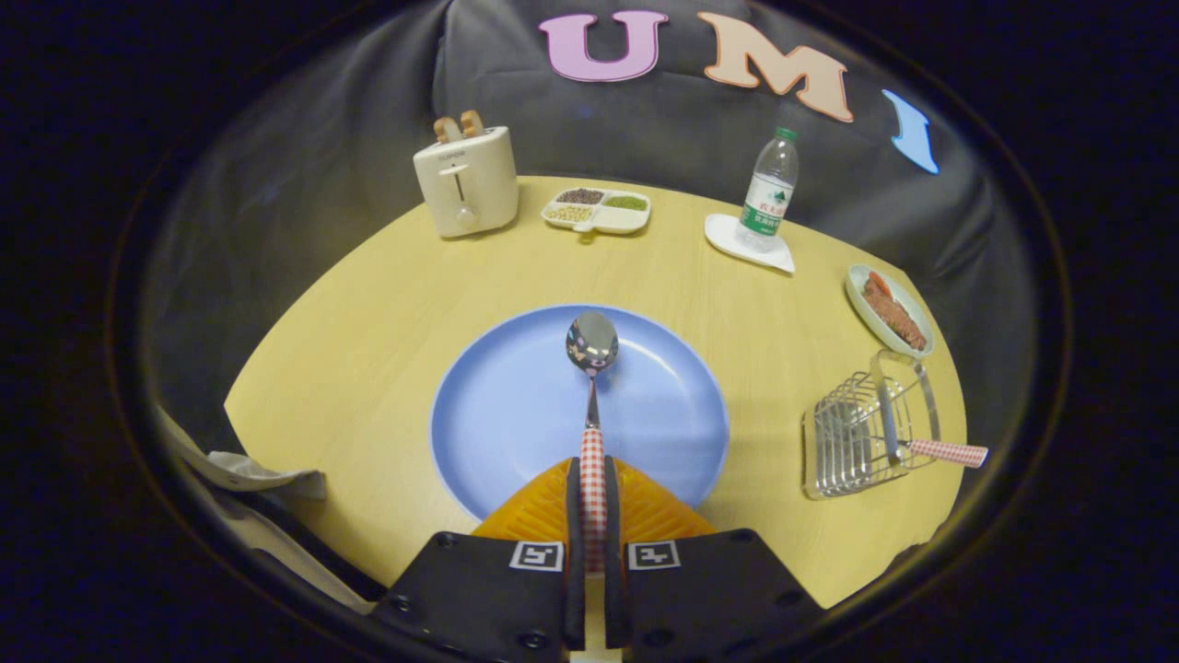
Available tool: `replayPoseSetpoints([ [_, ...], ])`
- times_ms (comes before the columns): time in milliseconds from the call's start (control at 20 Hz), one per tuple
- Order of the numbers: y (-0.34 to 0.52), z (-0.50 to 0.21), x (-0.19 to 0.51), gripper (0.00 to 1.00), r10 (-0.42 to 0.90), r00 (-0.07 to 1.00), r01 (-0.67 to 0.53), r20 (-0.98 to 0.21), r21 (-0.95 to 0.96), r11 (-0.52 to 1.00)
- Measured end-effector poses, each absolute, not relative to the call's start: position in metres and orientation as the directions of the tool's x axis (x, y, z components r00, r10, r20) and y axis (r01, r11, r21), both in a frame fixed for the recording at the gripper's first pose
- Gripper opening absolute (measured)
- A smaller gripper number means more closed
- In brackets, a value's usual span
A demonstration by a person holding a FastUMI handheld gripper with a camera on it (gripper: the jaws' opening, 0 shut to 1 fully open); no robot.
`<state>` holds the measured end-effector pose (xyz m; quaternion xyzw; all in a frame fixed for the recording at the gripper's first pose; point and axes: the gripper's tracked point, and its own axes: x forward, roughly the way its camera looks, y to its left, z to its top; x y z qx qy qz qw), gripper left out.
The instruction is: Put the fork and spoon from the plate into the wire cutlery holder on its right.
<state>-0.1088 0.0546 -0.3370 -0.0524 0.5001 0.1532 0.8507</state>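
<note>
My gripper (593,479) is shut on the red-and-white checked handle of the spoon (591,368). The spoon points straight ahead from between the fingers, its shiny bowl over the far middle of the blue plate (497,405). Whether the bowl touches the plate I cannot tell. The wire cutlery holder (852,433) stands on the table to the right of the plate. The fork (921,448) lies in it, its checked handle sticking out to the right past the holder's rim.
On the yellow table (368,322), a white toaster (467,180) with bread stands at the far left, a divided snack tray (597,210) beside it, a water bottle (769,189) on a white coaster, and a small dish of food (889,308) just beyond the holder.
</note>
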Motion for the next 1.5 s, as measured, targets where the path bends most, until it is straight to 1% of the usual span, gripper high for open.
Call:
replayPoseSetpoints([
  [500, 0.007, -0.29, -0.087, 0.11, 0.264, 0.432, -0.404, -0.862, 0.076, 0.911],
  [900, -0.049, -0.267, -0.077, 0.11, 0.267, 0.377, -0.457, -0.887, 0.073, 0.887],
  [1150, -0.088, -0.263, -0.075, 0.11, 0.246, 0.338, -0.476, -0.908, 0.06, 0.878],
  [1500, -0.147, -0.256, -0.075, 0.11, 0.2, 0.264, -0.543, -0.944, 0.026, 0.839],
])
